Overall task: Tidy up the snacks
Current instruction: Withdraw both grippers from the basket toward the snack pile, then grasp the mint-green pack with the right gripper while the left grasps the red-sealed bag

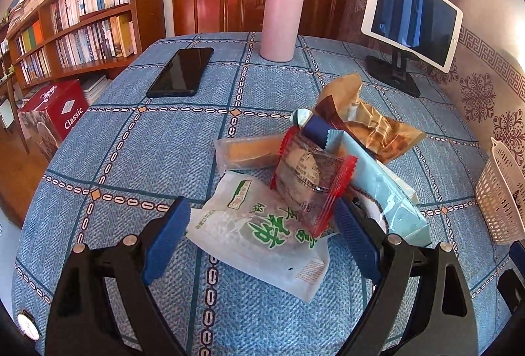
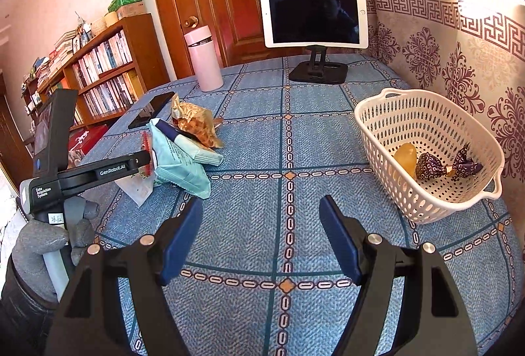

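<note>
both claws gape empty; left gripper point(image 1: 262, 231) straddles piled snacks point(image 1: 295, 178), phone point(image 1: 180, 72) behind.

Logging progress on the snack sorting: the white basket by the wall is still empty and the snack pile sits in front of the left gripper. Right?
Not quite. In the right wrist view the white basket already holds a yellow piece and purple-wrapped sweets. The snack pile does sit in front of the left gripper.

A blue-checked table point(image 2: 295, 142) is carrying a snack pile point(image 2: 183, 145) at nine o'clock, a basket point(image 2: 423, 211) at three, and a tablet stand point(image 2: 318, 73), bottle point(image 2: 203, 60) and phone point(image 2: 151, 109) toward twelve.
</note>
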The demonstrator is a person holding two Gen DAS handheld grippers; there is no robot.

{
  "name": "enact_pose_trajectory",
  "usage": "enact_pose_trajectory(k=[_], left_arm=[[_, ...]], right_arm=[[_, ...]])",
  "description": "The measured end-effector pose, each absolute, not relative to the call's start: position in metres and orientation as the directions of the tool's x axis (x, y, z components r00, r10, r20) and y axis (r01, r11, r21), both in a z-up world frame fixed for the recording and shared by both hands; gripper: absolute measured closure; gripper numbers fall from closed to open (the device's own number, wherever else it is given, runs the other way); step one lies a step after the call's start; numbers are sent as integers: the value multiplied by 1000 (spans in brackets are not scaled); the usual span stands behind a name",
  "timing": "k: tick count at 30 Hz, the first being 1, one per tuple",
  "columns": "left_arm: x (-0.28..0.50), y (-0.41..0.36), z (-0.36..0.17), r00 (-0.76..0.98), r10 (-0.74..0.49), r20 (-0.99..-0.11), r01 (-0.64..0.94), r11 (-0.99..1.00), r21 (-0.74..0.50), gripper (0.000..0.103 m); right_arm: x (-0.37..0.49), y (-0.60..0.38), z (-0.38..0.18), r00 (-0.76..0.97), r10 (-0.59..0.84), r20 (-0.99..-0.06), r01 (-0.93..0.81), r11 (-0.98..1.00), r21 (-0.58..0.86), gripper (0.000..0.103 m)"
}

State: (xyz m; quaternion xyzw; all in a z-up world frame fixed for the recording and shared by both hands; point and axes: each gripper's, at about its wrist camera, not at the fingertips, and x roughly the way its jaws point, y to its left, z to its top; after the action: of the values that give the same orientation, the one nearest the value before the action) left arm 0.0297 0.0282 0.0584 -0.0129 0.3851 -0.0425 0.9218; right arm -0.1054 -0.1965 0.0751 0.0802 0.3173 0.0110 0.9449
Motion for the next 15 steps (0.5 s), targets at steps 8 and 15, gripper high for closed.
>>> enact_pose_trajectory(k=[8,15], left_arm=[[46,14,58,698,-98,-710,114,993,-25,12],[65,10,51,676,-113,-728,128,991,-35,13]], right_arm=[[-102,-189,70,788,88,-610,12,987,158,30],[-101,-183,66,781,93,-618,5,988,155,30]])
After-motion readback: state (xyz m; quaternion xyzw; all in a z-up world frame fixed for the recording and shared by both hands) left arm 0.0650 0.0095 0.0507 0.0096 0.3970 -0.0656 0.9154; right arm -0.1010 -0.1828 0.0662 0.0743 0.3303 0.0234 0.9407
